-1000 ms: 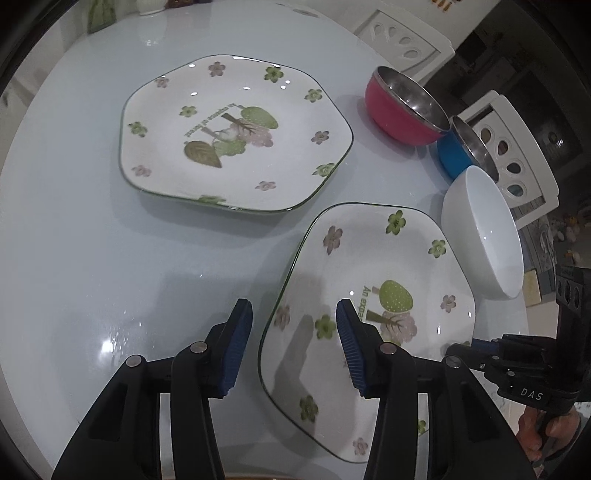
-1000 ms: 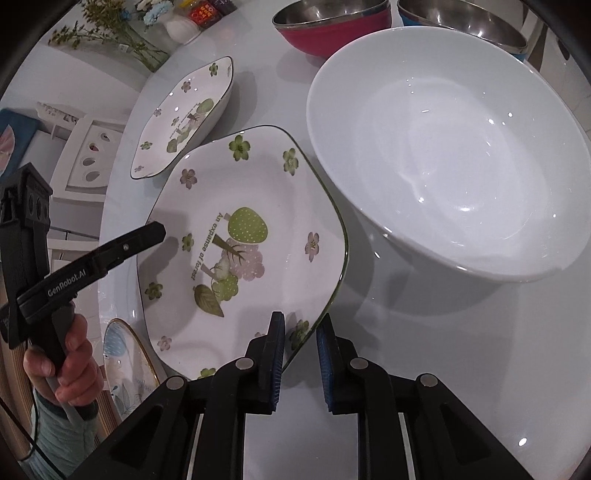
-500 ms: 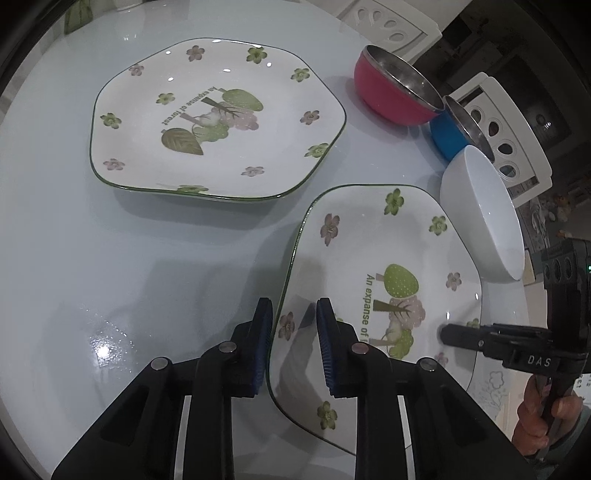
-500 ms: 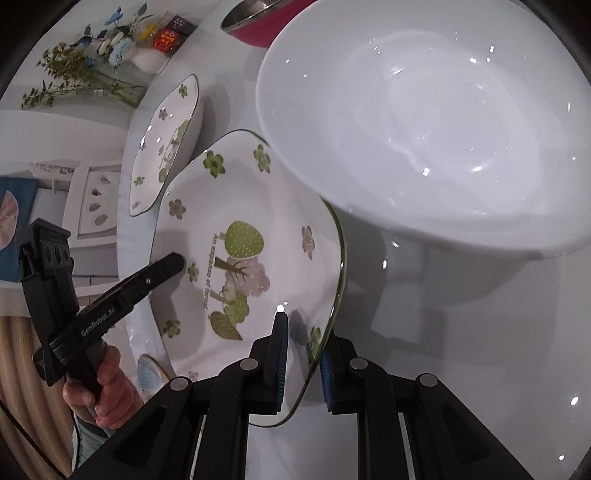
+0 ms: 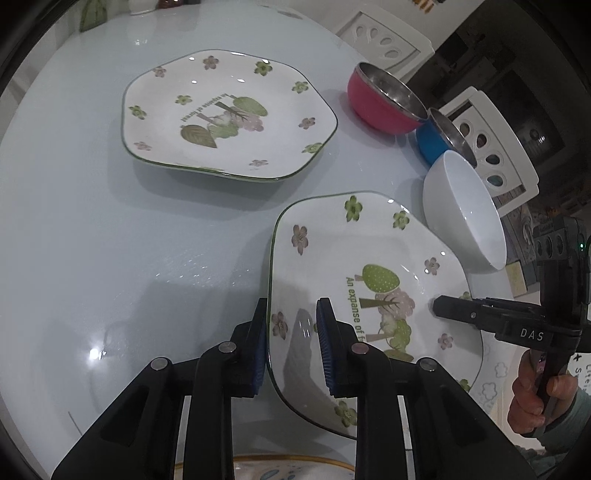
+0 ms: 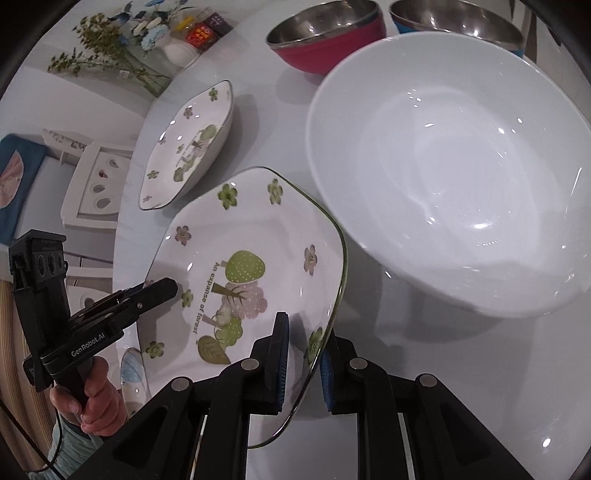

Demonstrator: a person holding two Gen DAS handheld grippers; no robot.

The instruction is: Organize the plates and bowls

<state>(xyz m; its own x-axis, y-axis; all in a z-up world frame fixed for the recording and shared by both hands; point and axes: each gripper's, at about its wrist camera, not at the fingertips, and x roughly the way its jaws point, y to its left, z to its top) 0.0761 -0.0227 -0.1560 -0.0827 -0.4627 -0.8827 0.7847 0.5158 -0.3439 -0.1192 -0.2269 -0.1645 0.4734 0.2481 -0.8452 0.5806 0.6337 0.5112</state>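
A white plate with flowers and a tree print [image 5: 362, 266] [image 6: 240, 266] is held between both grippers, lifted a little off the pale table. My left gripper [image 5: 291, 347] is shut on its left rim; it also shows in the right wrist view [image 6: 162, 288]. My right gripper [image 6: 301, 363] is shut on the opposite rim and shows in the left wrist view [image 5: 443, 304]. A second matching plate [image 5: 225, 114] [image 6: 188, 147] lies flat farther back. A white bowl [image 5: 469, 210] [image 6: 450, 166] stands beside the held plate.
A pink steel bowl [image 5: 384, 99] [image 6: 325, 37] and a blue steel bowl [image 5: 439, 138] [image 6: 458, 14] stand behind the white bowl. A gold-rimmed patterned plate [image 5: 295, 467] [image 6: 131, 369] lies under the held plate. White chairs [image 5: 495, 147] ring the table. A flower vase [image 6: 177, 48] is at the far edge.
My left gripper closed from open onto the plate's left rim. The plate, gripped on both sides, has risen off the table and tilted; a gold-rimmed plate now shows beneath.
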